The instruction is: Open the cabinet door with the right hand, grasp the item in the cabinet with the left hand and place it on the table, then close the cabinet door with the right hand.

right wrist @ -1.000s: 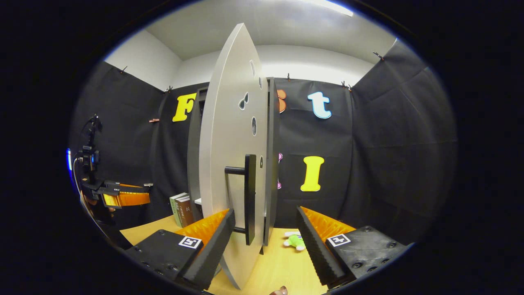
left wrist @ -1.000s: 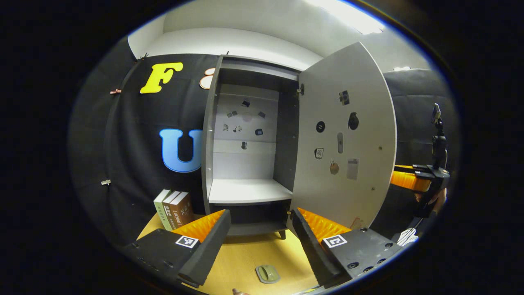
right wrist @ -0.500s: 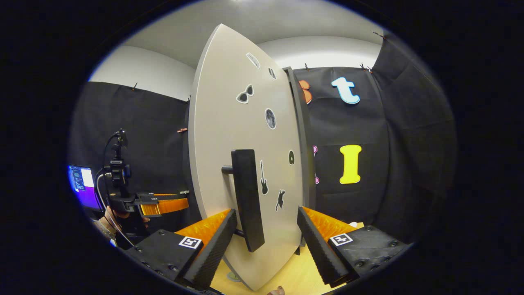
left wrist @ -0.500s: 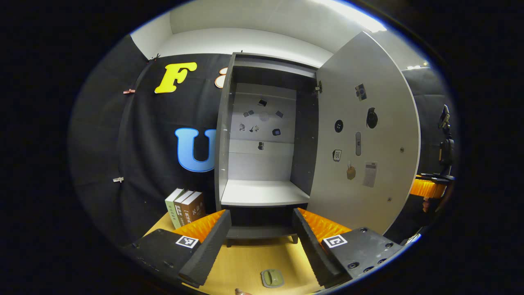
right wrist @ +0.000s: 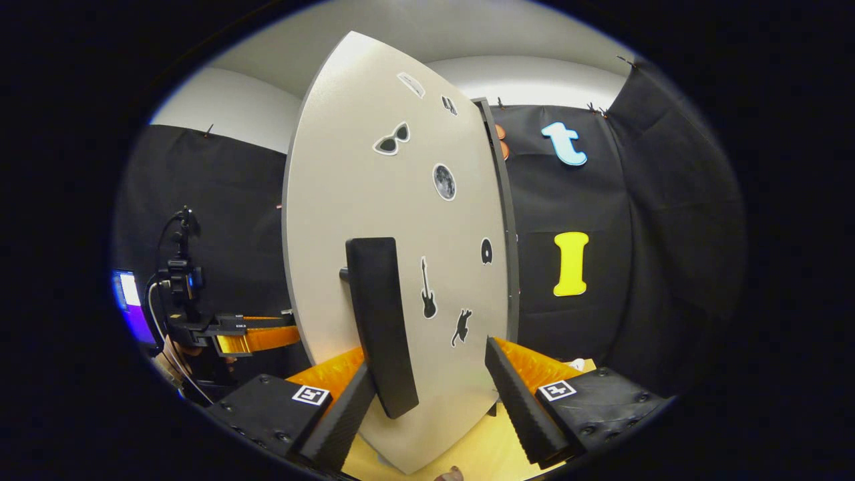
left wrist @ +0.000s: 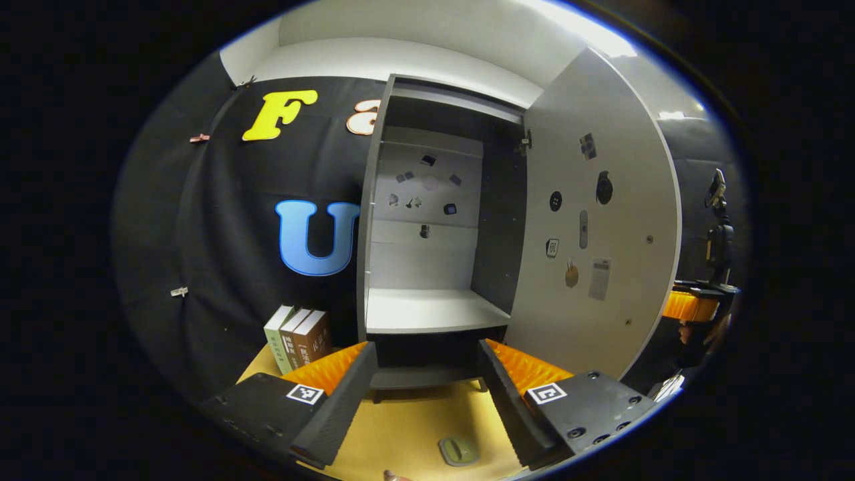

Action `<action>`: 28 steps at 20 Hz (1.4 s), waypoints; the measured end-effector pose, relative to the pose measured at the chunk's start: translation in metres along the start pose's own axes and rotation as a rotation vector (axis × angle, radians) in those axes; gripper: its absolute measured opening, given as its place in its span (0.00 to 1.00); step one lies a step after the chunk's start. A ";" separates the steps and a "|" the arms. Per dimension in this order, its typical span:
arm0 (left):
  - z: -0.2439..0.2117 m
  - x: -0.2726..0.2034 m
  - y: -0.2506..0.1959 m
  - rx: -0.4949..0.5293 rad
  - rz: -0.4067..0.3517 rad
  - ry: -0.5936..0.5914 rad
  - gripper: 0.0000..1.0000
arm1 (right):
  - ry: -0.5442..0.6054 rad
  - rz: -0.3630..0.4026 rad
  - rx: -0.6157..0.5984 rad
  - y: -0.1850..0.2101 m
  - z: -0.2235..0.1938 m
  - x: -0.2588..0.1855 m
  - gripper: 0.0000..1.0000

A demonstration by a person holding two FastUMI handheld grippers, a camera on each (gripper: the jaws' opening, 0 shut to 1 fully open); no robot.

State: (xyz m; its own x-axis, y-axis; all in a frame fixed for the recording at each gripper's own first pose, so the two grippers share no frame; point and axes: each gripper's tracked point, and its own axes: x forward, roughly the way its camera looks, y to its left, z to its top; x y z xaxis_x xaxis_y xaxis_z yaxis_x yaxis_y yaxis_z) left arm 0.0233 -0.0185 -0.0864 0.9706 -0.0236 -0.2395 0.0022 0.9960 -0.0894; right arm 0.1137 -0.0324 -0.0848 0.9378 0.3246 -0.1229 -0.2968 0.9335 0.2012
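Standing upright — door handle (right wrist: 381, 321).

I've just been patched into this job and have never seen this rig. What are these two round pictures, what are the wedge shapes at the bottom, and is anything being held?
Each picture comes from a camera riding on a hand-held two-finger gripper, looking along its fingers. The wedges at the bottom are those fingers.

In the left gripper view, the left gripper is open and holds nothing. It faces the cabinet, whose door stands open. The shelf looks bare. On the table lie a small green item and, by the cabinet, three books.

In the right gripper view, the right gripper is open, its fingers on either side of the door handle but not clamped on it.
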 end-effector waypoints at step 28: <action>0.001 -0.013 0.159 0.010 0.025 -0.012 0.95 | -0.096 -0.136 -0.197 0.145 0.001 0.102 0.97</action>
State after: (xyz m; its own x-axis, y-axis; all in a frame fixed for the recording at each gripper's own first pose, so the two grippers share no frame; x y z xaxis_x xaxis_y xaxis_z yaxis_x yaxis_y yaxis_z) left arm 0.0110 0.1406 -0.0967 0.9733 0.0020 -0.2294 -0.0194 0.9971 -0.0737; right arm 0.1670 0.1358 -0.0677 0.9815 0.1871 -0.0415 -0.1875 0.9822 -0.0052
